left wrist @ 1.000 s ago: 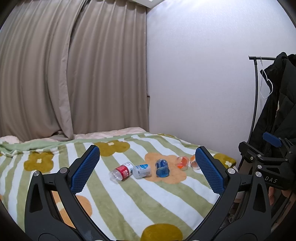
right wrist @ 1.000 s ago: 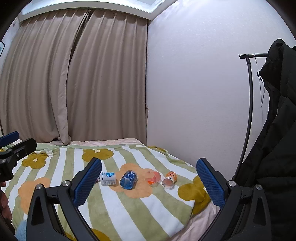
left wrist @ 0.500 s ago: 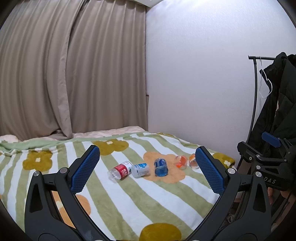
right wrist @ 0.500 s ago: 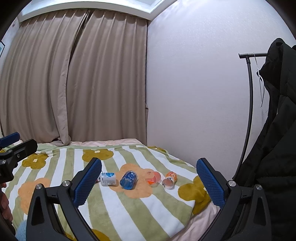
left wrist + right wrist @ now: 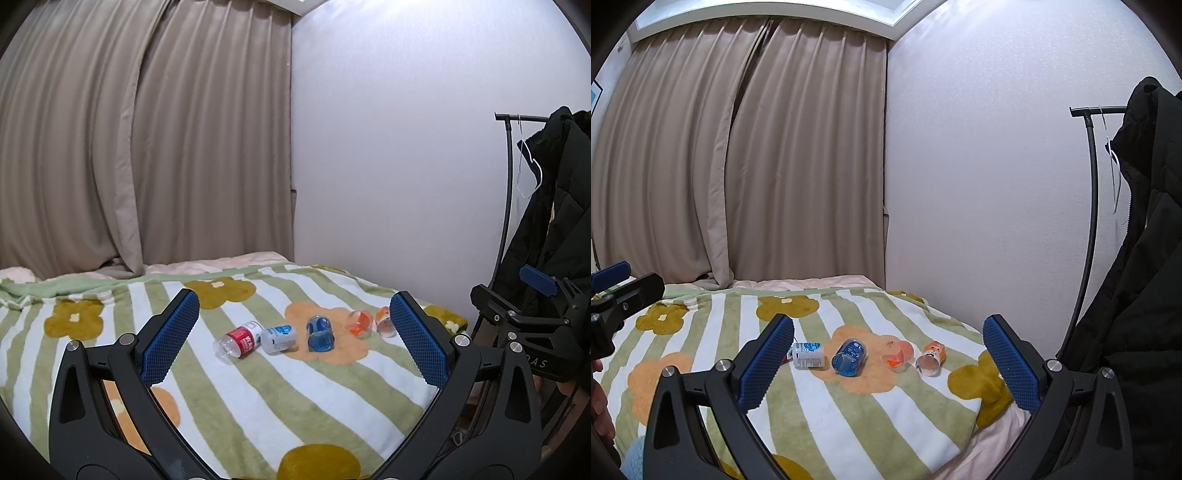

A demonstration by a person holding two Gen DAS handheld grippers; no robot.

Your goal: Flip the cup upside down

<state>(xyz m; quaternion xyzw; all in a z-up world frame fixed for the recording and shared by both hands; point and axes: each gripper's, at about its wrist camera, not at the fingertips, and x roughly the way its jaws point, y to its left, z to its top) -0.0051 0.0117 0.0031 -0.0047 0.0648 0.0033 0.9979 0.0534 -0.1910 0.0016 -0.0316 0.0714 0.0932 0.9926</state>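
A row of small cups lies on its side on the striped flower blanket (image 5: 258,406): a red-labelled one (image 5: 236,341), a white and blue one (image 5: 279,338) (image 5: 809,355), a blue one (image 5: 320,332) (image 5: 849,358), a clear orange one (image 5: 360,324) (image 5: 899,353) and a small orange and white one (image 5: 384,322) (image 5: 931,358). My left gripper (image 5: 295,334) is open, well short of the cups, with nothing between its fingers. My right gripper (image 5: 888,354) is open too, also back from the row. The red-labelled cup is hidden behind the right gripper's left finger.
Beige curtains (image 5: 110,147) and a white wall (image 5: 388,166) stand behind the bed. At the right a black coat (image 5: 1145,258) hangs on a metal rack (image 5: 1089,184). The blanket's right edge (image 5: 979,410) drops off beside the cups. The other gripper (image 5: 524,321) shows at the right of the left view.
Both views have shifted only slightly; the cups sit a touch higher in the left view. Nothing was gripped or moved.
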